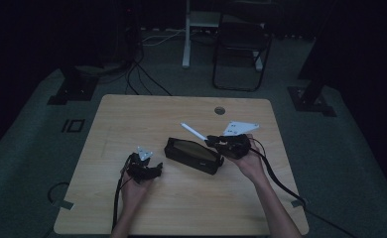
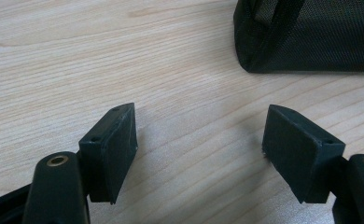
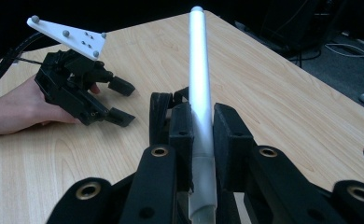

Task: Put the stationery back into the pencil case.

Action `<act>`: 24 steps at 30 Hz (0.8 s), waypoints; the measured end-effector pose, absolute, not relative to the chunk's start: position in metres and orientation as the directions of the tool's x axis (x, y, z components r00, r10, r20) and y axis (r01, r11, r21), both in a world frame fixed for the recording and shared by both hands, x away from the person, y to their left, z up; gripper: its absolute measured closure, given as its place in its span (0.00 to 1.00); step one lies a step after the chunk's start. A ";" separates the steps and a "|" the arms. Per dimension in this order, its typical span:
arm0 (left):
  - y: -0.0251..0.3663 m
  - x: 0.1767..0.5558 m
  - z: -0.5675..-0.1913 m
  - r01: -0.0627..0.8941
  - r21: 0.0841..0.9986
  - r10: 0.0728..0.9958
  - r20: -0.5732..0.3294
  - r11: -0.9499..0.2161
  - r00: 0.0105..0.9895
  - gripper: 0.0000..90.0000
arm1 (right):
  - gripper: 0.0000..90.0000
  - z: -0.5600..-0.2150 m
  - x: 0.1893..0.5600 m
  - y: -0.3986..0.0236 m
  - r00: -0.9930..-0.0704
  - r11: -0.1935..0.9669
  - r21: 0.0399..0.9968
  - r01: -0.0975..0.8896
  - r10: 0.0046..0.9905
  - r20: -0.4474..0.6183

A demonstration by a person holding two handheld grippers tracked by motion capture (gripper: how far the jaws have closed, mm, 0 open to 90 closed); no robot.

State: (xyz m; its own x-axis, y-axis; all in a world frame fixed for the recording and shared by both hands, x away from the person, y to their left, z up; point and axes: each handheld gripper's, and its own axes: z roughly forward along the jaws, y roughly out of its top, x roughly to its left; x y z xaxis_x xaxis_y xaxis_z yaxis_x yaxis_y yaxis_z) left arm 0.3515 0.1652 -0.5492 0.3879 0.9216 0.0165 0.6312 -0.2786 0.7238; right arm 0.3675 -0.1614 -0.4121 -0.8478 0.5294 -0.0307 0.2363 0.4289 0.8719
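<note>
The right gripper (image 3: pixel 201 135) was already clamped on the white pen (image 3: pixel 199 79), raised above the black pencil case (image 1: pixel 192 154), so putting it inside remained, while the left gripper (image 2: pixel 199 151) rested wide and empty beside the case.

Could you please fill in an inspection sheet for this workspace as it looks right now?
Surface: light wooden table, round hole near the far edge.
Job's things: white pen clamped in the right gripper; black pouch lying mid-table, its top open.
Clutter: nothing seen.
Grippers: right gripper shut on the pen, held above the pouch's right end; left gripper open, jaws wide apart, low over bare wood beside the pouch.
Cables: one trails from each gripper off the near edge; more lie on the floor behind the table.
Surroundings: dim room, grey floor, folding chair, dark stands.
</note>
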 end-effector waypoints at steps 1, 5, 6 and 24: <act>0.165 0.351 -0.549 0.631 0.724 0.922 0.016 -0.278 0.388 0.30 | 0.88 -0.413 0.368 -0.160 -0.849 0.428 0.872 0.237 0.528 -0.028; 0.165 0.351 -0.549 0.631 0.724 0.922 0.017 -0.278 0.388 0.30 | 0.88 -0.415 0.370 -0.157 -0.854 0.430 0.871 0.238 0.520 -0.023; 0.165 0.351 -0.549 0.631 0.724 0.922 0.017 -0.278 0.387 0.30 | 0.88 -0.416 0.371 -0.156 -0.854 0.430 0.870 0.240 0.520 -0.021; 0.165 0.352 -0.549 0.632 0.725 0.923 0.015 -0.275 0.385 0.29 | 0.88 -0.427 0.379 -0.149 -0.861 0.444 0.861 0.250 0.508 -0.013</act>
State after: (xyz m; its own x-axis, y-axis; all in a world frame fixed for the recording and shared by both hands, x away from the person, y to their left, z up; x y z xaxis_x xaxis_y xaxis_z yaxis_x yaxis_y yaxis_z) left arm 0.3517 0.1647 -0.5494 0.3848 0.9229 0.0148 0.6317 -0.2750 0.7248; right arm 0.3791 -0.1488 -0.4274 -0.8610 0.5084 -0.0127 0.2496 0.4441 0.8605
